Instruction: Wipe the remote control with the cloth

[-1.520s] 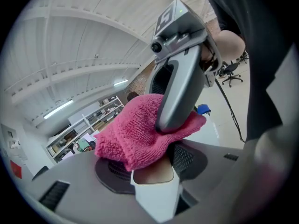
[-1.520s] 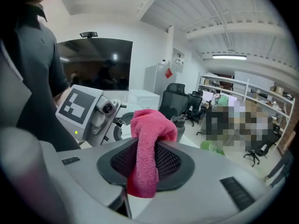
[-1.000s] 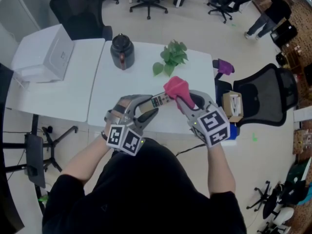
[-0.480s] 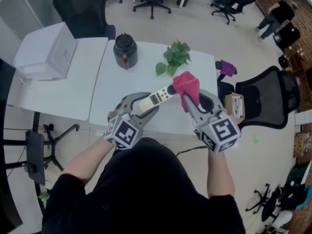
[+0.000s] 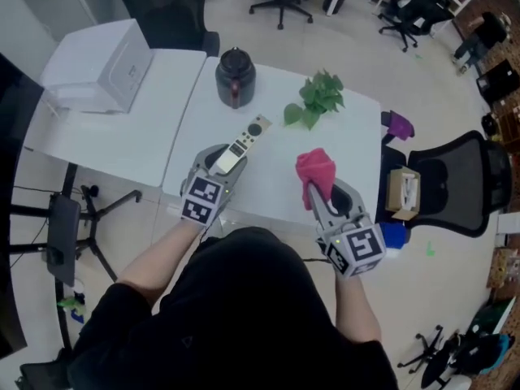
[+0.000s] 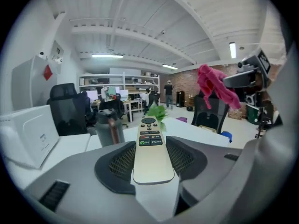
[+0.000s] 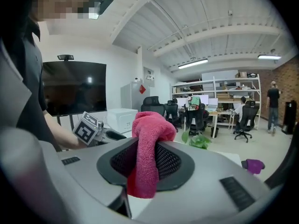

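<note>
The remote control [image 5: 242,142] sits buttons-up between the padded jaws of the left gripper [image 5: 221,160], which clamp its lower end from both sides over the near left part of the white table [image 5: 268,187], its free end pointing to about 1 o'clock in the head view. At roughly 4 o'clock from it, well apart, the right gripper [image 5: 318,195] pinches a bunched pink cloth [image 5: 315,170] between narrowly set jaws. A dark jug [image 5: 235,77] stands at 12 o'clock from the remote, a leafy plant [image 5: 315,98] at 2 o'clock and a white box [image 5: 101,75] at 10 o'clock.
</note>
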`<state>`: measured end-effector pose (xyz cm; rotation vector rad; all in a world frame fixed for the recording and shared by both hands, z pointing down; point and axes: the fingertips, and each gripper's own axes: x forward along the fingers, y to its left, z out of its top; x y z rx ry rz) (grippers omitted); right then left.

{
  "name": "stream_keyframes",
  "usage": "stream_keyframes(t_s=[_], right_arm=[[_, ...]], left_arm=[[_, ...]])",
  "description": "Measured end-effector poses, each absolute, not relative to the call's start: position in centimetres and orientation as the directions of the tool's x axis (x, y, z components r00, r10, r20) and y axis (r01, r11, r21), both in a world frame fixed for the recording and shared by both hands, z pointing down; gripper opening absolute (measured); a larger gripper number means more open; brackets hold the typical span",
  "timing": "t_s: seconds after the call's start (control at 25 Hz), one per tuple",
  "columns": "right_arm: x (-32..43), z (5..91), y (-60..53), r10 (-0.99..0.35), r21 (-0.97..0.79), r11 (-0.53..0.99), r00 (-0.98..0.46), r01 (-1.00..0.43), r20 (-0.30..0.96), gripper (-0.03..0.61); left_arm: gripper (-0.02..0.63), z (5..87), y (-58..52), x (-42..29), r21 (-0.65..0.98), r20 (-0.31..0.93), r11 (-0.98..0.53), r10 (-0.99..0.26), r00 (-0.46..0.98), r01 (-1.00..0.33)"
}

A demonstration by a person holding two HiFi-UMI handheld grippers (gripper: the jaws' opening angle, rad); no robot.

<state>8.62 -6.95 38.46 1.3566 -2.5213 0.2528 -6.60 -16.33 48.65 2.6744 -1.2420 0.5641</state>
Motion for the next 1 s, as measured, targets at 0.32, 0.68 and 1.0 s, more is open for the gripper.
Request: stream_keyframes(t_s=[0.32,0.68,1.0], right_arm=[[8.6,42.6,-6.2,-0.76,-0.071,0.537,-0.519,-0.841,0.391,0.103],[8.4,44.7,-6.4,-0.731,-0.082,0.54,-0.515,-0.838,0.447,0.103],[8.5,45.6,-6.4,-0.713,-0.085,0.537,-0.505,-0.839,0.486,0.103]], left_arm=[[0.209,58.5,-18.6,-18.9,-0.031,0.551,-0.373,-0.78,0.296,-0.927],[0.209,66.6,-18.9,-25.3,-0.06,0.674,-0.244,-0.725,0.141,-0.968],[0.21,70.2,-18.5,-25.9,-0.081,0.751,-0.25,-0.652,0.105,-0.965]])
